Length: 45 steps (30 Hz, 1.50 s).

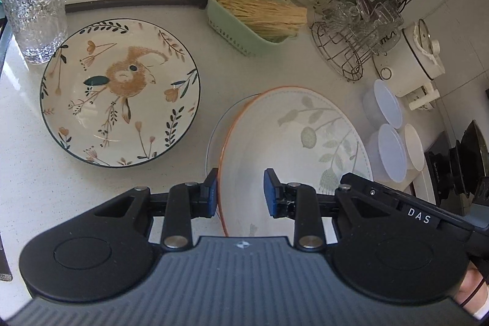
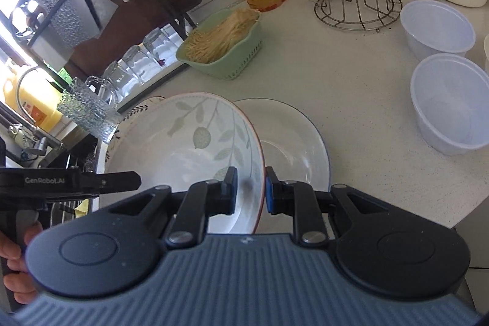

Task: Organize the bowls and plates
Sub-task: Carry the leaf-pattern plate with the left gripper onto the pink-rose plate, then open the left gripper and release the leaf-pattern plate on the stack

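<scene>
We see both grippers, left [image 1: 240,191] and right [image 2: 251,190], straddling opposite rims of the orange-rimmed leaf-patterned ceramic bowl [image 1: 293,139], tilted above a plain white plate [image 2: 290,139]; whether the fingers actually clamp is unclear.

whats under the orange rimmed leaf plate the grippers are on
A plain white plate with a thin dark rim lies on the counter under the tilted leaf plate. Its covered part is hidden, so anything else beneath cannot be seen.

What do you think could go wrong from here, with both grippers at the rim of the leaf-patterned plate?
1. The left gripper and right gripper straddle opposite rims of the tilted leaf-patterned plate with visible gaps, so it could slip.
2. If it drops, it may strike the plain plate beneath.
3. The textured glass stands close by; swinging the plate toward the rabbit plate might knock it.
</scene>
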Available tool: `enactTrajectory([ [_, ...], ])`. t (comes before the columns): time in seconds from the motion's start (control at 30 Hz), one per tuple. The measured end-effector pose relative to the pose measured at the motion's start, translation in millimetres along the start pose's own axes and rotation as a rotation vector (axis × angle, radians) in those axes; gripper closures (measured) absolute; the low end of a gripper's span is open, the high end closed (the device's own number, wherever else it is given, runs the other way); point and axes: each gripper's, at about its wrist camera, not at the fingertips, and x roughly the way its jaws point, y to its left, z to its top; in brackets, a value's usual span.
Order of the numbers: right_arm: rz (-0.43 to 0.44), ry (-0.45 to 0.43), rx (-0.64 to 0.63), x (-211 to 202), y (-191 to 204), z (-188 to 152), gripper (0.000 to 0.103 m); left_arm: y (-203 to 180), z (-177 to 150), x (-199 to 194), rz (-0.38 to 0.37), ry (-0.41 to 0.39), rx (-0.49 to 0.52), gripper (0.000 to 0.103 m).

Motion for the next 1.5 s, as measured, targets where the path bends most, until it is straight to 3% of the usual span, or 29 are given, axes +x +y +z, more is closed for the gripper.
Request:
enactTrajectory([
  [0.4,0.006,0.082,0.04,42.9,-23.6,5.8,0.081,-1.5,17.1,41.7,0.083,0.092,0.002,0.07],
  [0.67,-0.009,0.074,0.067,46.6,-28.9,11.4,0.079,-21.5,33.9,50.8,0.112,0.129,0.122,0.069],
  [0.9,-0.03,0.067,0.061,47.0,-27.1,15.6,0.079,-17.0,34.7,58.9,0.098,0.187,0.156,0.068],
  [1.1,-0.005,0.079,0.084,50.1,-29.4,11.5,0.08,-19.6,38.7,57.0,0.112,0.191,0.183,0.068],
  [1.27,0.025,0.086,0.088,51.4,-26.1,9.0,0.081,-15.2,40.6,53.0,0.157,0.186,0.148,0.066],
  [1.5,0.0,0.056,0.084,45.9,-27.4,8.8,0.08,-12.1,44.0,39.3,0.129,0.13,0.088,0.063],
])
